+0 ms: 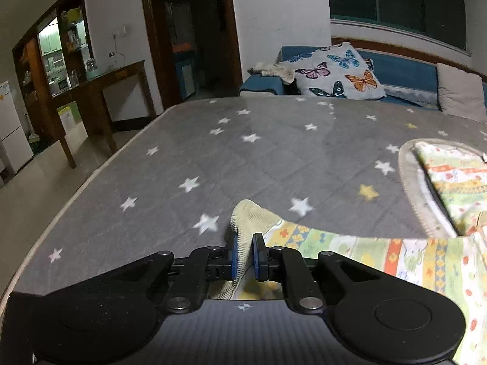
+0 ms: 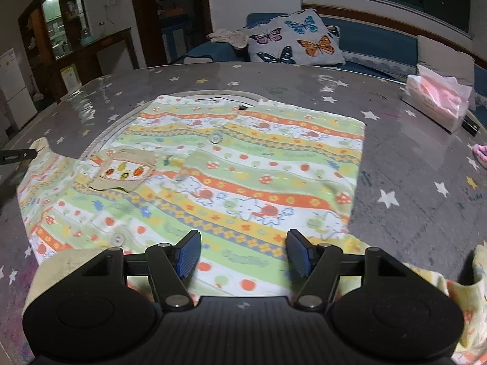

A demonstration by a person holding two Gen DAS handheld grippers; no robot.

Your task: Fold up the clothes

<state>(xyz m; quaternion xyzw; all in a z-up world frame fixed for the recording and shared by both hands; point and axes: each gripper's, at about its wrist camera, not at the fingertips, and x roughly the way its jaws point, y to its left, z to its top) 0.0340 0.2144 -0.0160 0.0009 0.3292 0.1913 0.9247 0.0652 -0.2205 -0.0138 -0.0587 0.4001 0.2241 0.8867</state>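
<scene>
A small child's shirt (image 2: 243, 170) with orange, green and yellow stripes lies spread on the grey star-print table (image 2: 411, 164), its right side folded in. My left gripper (image 1: 243, 254) is shut on the shirt's beige ribbed sleeve cuff (image 1: 248, 216), and the sleeve (image 1: 380, 255) stretches off to the right. That gripper's tip also shows at the left edge of the right wrist view (image 2: 18, 155). My right gripper (image 2: 243, 254) is open and empty, hovering just above the shirt's near hem.
A round pale mat (image 2: 100, 143) lies under the shirt. A pink tissue pack (image 2: 438, 103) sits at the far right, a pink item (image 2: 481, 153) at the right edge. A blue sofa with a butterfly pillow (image 2: 295, 38) stands beyond the table. The table's left edge (image 1: 76, 194) drops to the floor.
</scene>
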